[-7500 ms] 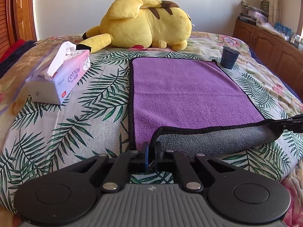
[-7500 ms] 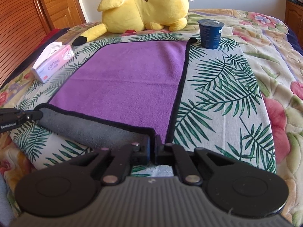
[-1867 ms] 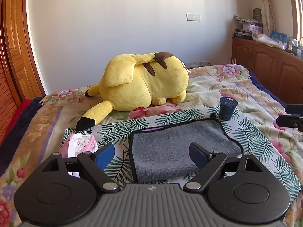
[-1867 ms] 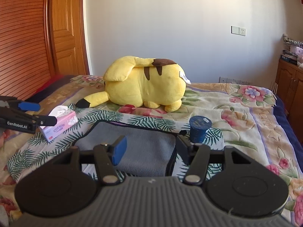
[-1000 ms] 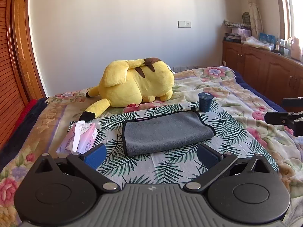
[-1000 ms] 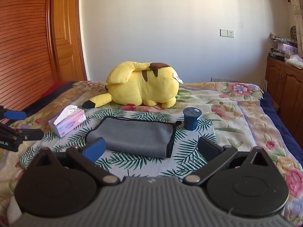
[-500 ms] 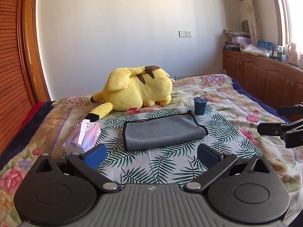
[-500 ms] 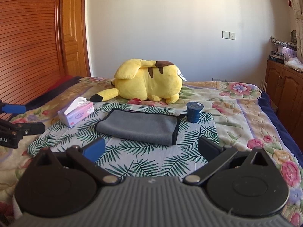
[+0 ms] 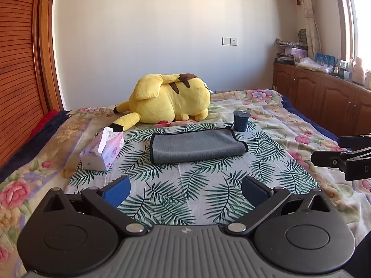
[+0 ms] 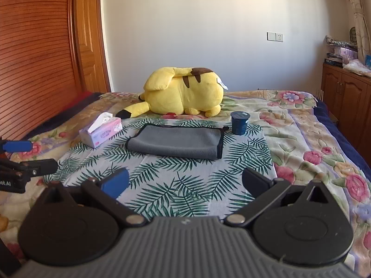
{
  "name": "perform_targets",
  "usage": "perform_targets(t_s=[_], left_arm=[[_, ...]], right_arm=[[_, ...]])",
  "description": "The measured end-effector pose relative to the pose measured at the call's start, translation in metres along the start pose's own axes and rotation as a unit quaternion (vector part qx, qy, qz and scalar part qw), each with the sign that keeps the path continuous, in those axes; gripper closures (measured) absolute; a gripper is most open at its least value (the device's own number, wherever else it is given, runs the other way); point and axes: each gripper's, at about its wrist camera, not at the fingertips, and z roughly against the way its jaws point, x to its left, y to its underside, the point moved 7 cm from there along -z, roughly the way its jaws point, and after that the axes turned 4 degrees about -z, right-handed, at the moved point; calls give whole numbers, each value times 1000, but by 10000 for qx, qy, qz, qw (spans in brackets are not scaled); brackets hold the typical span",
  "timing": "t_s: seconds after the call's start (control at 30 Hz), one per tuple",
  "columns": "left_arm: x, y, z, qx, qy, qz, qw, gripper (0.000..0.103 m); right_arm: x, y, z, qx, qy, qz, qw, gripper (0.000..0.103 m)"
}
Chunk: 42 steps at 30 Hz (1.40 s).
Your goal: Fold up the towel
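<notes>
The towel (image 9: 197,147) lies folded in half on the leaf-print bed sheet, grey side up, with a black hem; it also shows in the right wrist view (image 10: 178,144). My left gripper (image 9: 185,188) is open and empty, well back from the towel and above the sheet. My right gripper (image 10: 185,183) is open and empty, also well back from it. The right gripper shows at the right edge of the left wrist view (image 9: 343,157), and the left gripper shows at the left edge of the right wrist view (image 10: 20,162).
A yellow plush toy (image 9: 167,106) lies behind the towel. A pink tissue box (image 9: 104,151) stands left of it. A dark blue cup (image 9: 241,120) stands at its far right corner. Wooden cabinets (image 9: 324,102) line the right wall, a wooden wardrobe (image 10: 34,58) the left.
Both grippers, once shut on the near hem, have let go of the towel after folding it grey side up. They have drawn back and up from it, jaws wide open.
</notes>
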Motion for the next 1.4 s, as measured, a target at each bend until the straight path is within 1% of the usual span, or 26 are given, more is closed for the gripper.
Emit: perform_targets(t_s=[0.2, 0.33, 0.47, 0.67, 0.83, 1.0, 1.23, 1.4], left_arm=[[0, 17, 8, 22, -56, -21, 10000, 16], [2, 27, 7, 103, -64, 27, 9999, 16], [6, 33, 7, 116, -84, 62, 9999, 16], [8, 42, 6, 101, -156, 155, 9997, 16], [9, 45, 6, -15, -263, 187, 9995, 16], [10, 48, 6, -161, -385, 116, 9991, 16], [10, 51, 2, -192, -463, 30, 9987, 16], [12, 47, 5, -354, -495, 83, 9981, 16]], right_arm=[[6, 12, 10, -4, -1, -54, 10000, 0], [10, 21, 12, 17, 12, -23, 10000, 0], [12, 28, 11, 79, 7, -5, 10000, 0], [14, 34, 12, 55, 47, 2, 10000, 0], [17, 38, 14, -34, 123, 155, 9998, 0], [12, 39, 14, -100, 153, 54, 9998, 0], [10, 41, 15, -188, 205, 11, 9996, 0], [11, 40, 16, -259, 247, 41, 9994, 0]])
